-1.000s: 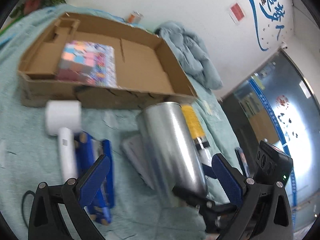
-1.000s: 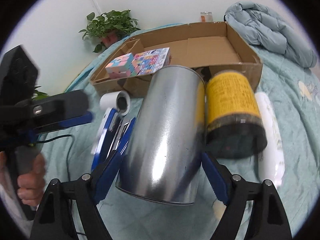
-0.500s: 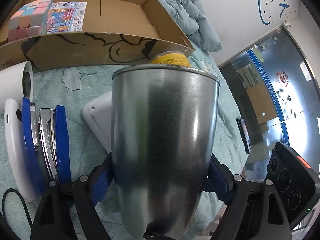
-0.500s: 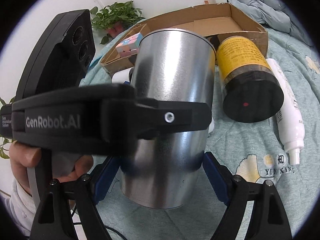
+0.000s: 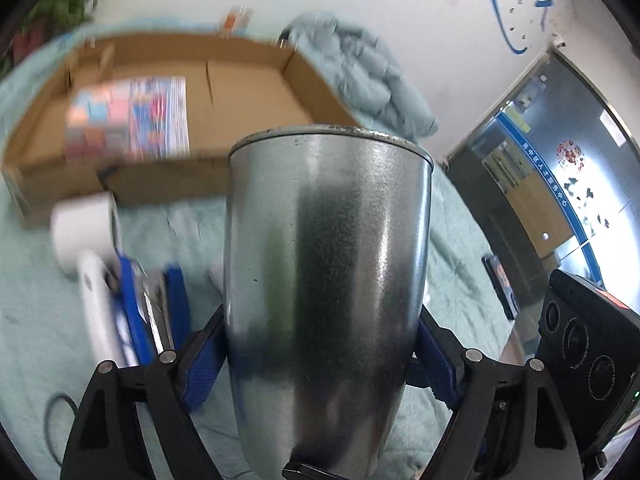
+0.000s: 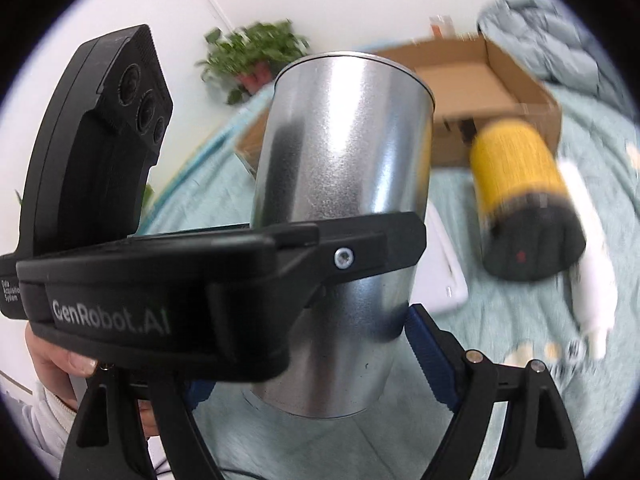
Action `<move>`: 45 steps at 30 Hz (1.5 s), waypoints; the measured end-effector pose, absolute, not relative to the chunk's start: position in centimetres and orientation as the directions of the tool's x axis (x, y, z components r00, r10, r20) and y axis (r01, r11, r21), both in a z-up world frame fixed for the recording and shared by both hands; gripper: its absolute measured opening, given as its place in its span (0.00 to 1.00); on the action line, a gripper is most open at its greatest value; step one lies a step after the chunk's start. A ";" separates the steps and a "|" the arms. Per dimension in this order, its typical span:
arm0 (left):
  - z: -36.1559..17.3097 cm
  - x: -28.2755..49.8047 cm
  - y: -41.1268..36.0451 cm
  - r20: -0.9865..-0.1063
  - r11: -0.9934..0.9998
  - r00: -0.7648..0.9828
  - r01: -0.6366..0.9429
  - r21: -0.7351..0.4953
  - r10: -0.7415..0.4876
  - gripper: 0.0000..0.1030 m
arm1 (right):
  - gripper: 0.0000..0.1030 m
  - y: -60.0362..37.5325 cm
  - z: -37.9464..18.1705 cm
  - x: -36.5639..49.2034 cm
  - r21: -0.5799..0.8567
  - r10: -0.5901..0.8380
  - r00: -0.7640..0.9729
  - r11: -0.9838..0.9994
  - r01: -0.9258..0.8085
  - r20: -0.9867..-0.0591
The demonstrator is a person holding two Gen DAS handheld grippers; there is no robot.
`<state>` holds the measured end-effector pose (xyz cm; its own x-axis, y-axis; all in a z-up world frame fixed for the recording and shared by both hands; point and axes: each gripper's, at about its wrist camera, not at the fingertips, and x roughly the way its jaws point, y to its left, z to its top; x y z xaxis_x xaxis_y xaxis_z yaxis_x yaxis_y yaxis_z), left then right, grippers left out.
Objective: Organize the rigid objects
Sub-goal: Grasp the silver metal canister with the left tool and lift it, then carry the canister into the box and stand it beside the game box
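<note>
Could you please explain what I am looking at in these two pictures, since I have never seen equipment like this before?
There is no robot here: a person holds a two-fingered gripper in each hand, and each gripper carries a fisheye camera looking along its fingers. One picture comes from the left gripper, the other from the right gripper. The black struts with blue pads at the bottom of each picture are that gripper's own fingers. Both appear closed on the same shiny metal can, held upright between them; in the right view the left gripper's black body crosses in front of it. Below lies a pale green quilt. On it are an open cardboard box containing colourful items, a yellow jar with a black lid, a white bottle, and a blue stapler.
</note>
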<state>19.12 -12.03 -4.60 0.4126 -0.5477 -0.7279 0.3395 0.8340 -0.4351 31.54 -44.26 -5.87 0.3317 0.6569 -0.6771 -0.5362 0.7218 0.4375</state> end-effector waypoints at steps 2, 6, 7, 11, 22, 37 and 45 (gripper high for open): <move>-2.5 19.3 -11.9 -0.706 0.835 0.451 0.365 -0.412 -0.546 0.80 | 0.81 -44.2 -4.2 31.8 0.416 0.666 0.363 0.714 -0.564 -0.651; 0.5 20.7 -11.9 -0.685 0.846 0.501 0.375 -0.379 -0.529 0.80 | 0.81 -43.8 -1.7 33.5 0.393 0.681 0.378 0.695 -0.602 -0.627; 1.3 21.1 -11.9 -0.680 0.849 0.513 0.384 -0.362 -0.523 0.80 | 0.81 -43.8 -1.2 34.0 0.390 0.685 0.377 0.691 -0.609 -0.624; 4.0 22.8 -12.1 -0.653 0.852 0.551 0.396 -0.344 -0.520 0.80 | 0.81 -42.9 0.4 35.2 0.358 0.691 0.407 0.684 -0.636 -0.597; 11.2 30.1 -11.1 -0.629 0.860 0.589 0.401 -0.316 -0.506 0.80 | 0.81 -41.3 5.4 42.3 0.324 0.702 0.423 0.668 -0.670 -0.573; 6.3 43.6 -11.0 -0.756 0.862 0.415 0.270 -0.430 -0.507 0.80 | 0.81 -38.3 0.9 53.3 0.415 0.626 0.168 0.669 -0.616 -0.761; -1.9 48.0 -11.0 -0.781 0.828 0.278 0.157 -0.538 -0.560 0.80 | 0.81 -38.0 -4.8 55.8 0.434 0.567 0.063 0.692 -0.576 -0.821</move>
<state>47.96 -10.96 -1.85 0.2779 -0.5597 -0.7807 0.1575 0.8283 -0.5378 55.76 -38.03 -4.76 0.0628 0.5670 -0.8213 -0.5764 0.6924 0.4340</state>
